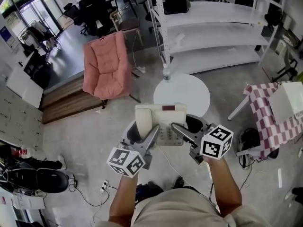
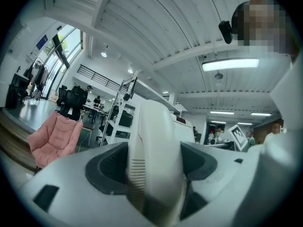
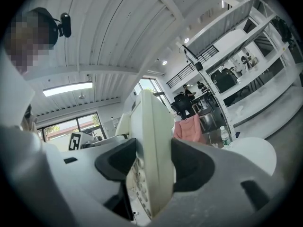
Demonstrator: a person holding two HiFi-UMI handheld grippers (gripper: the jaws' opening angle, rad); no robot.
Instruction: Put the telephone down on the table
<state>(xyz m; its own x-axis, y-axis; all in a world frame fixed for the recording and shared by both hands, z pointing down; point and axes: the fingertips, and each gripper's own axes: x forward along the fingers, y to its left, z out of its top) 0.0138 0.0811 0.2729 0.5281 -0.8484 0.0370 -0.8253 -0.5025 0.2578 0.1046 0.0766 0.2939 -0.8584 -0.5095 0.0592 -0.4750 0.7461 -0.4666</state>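
Note:
A cream desk telephone (image 1: 161, 119) hangs in the air between both grippers, just in front of the near edge of a round white table (image 1: 189, 93). My left gripper (image 1: 143, 137) is shut on its handset side; the handset (image 2: 154, 160) fills the gap between the jaws in the left gripper view. My right gripper (image 1: 182, 128) is shut on the phone's right edge, and the keypad side (image 3: 152, 164) shows clamped edge-on between the jaws. The round table (image 3: 253, 155) lies beyond, lower right in the right gripper view.
A water bottle (image 1: 166, 73) stands at the round table's far edge. A pink folding chair (image 1: 106, 65) sits to the left, white shelving (image 1: 213, 27) behind, and a checked-cloth table (image 1: 265, 117) at right. Cables and a power strip (image 1: 104, 187) lie on the concrete floor.

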